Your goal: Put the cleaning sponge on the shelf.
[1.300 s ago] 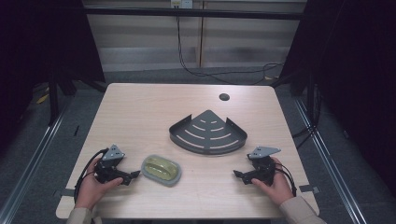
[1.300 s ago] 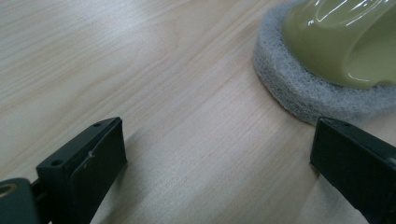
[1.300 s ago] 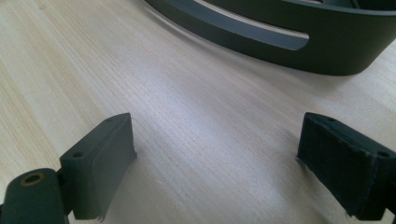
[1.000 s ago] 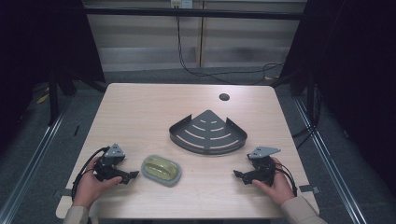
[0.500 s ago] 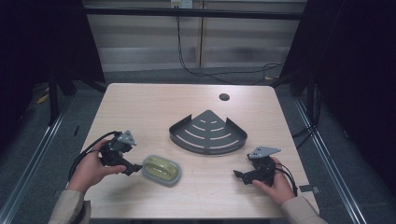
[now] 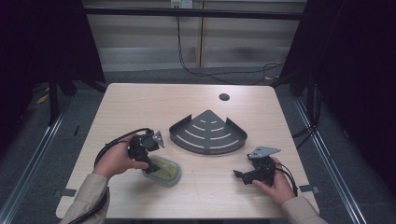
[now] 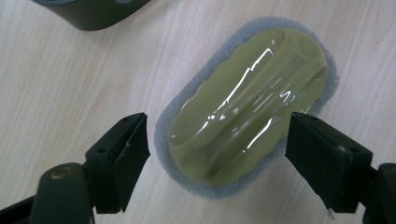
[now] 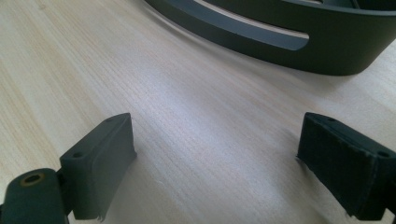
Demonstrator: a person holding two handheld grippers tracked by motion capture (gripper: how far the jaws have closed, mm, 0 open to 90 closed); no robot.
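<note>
Hands came in from the bottom of the high view, one hand-held gripper in each. The left hand was angled toward the middle of the bench, tipping the left hand-held gripper down over the sponge, which lay near the front edge, left of centre and just in front of the rack. The right hand lay on the bench at the front right, its right hand-held gripper level, pointing left and open over bare wood.

From the left gripper view, the sponge showed what the high view hid: a glossy olive grip on a grey pad, lying slantwise between the two open jaws. These had just been closing, and the right pad looked to be at the sponge's edge while the left stood clear. The right gripper view showed the rack's dark slotted wall beyond wide-set jaws.

Compared with the earliest frame, the left hand had risen off the bench and swung inward over the sponge; the right hand had not moved.
</note>
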